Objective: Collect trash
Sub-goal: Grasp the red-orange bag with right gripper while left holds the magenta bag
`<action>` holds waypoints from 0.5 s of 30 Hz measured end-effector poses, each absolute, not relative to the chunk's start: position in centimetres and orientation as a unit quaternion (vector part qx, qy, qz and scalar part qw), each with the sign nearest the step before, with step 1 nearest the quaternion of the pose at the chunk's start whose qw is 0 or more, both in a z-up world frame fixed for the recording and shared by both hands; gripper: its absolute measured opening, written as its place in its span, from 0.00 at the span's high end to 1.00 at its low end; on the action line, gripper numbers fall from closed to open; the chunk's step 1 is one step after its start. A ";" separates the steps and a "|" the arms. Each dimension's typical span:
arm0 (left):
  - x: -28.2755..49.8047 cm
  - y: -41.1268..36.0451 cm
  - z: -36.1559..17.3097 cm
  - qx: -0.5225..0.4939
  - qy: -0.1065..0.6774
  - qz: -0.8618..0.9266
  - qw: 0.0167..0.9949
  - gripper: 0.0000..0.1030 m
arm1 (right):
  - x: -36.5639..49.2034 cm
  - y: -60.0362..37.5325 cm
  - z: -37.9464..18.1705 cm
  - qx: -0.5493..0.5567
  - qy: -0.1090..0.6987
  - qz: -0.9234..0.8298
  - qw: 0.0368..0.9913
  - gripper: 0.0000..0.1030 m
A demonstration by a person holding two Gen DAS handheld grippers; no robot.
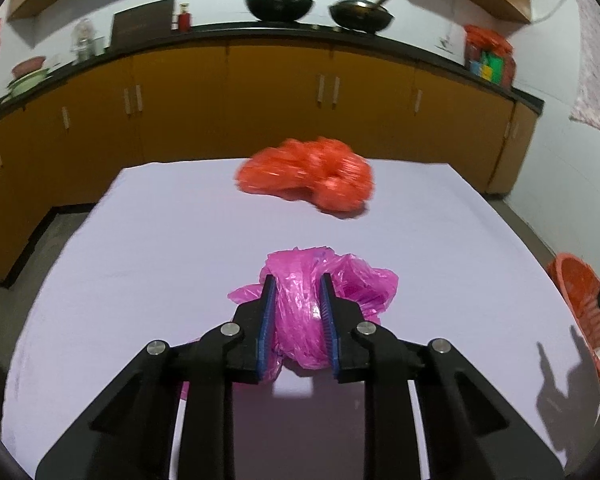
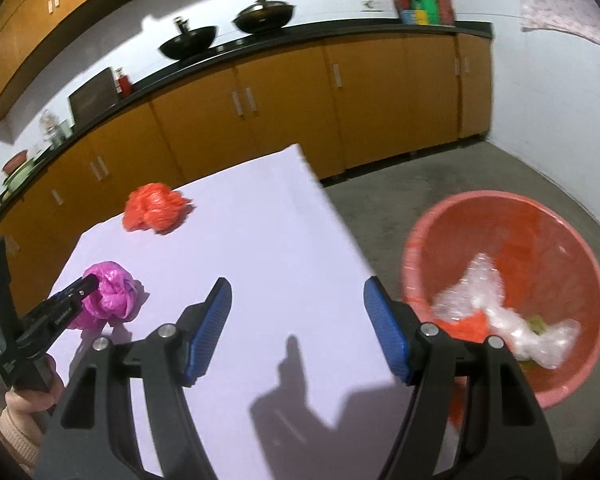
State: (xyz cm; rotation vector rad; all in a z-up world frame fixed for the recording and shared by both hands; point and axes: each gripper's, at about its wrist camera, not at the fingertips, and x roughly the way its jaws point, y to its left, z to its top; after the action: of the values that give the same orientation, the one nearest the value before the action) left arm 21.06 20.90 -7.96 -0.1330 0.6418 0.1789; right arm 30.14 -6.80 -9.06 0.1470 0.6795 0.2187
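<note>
a long run of orange-brown base cabinets (image 1: pixel 260 92) with pale handles lines the far wall under a black countertop (image 1: pixel 284 34). two dark woks (image 1: pixel 280 6) sit on it. matching upper cabinets (image 2: pixel 24 28) hang above, against a white wall (image 2: pixel 540 92). the floor (image 2: pixel 440 176) is grey concrete.

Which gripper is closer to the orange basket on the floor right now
Right. The right gripper hangs open over the table edge beside the orange basket; the left gripper is farther across the table, closed on the pink bag.
</note>
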 end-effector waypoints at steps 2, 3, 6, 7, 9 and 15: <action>20.5 22.2 -7.8 -0.070 0.311 0.098 0.943 0.79 | 30.8 -4.9 -9.2 0.063 0.334 0.126 0.932 0.34; 20.4 22.7 -7.8 -0.071 0.310 0.102 0.943 0.79 | 31.0 -4.3 -9.2 0.059 0.335 0.133 0.931 0.34; 19.8 24.9 -7.6 -0.078 0.306 0.122 0.941 0.79 | 31.9 -1.7 -9.5 0.048 0.338 0.159 0.926 0.34; 19.5 25.7 -7.6 -0.082 0.304 0.130 0.940 0.79 | 32.1 -1.0 -9.6 0.045 0.339 0.167 0.925 0.34; 19.2 27.4 -7.5 -0.088 0.302 0.145 0.938 0.79 | 32.7 0.6 -9.8 0.037 0.340 0.182 0.922 0.34; 18.8 31.3 -7.2 -0.098 0.297 0.179 0.933 0.79 | 36.0 5.1 -10.2 0.024 0.345 0.226 0.911 0.34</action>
State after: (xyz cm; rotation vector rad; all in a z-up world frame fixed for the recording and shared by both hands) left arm 18.77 31.30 -7.18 -0.2009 0.6073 0.3673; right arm 35.95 5.12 -10.18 0.0504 0.7111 0.4653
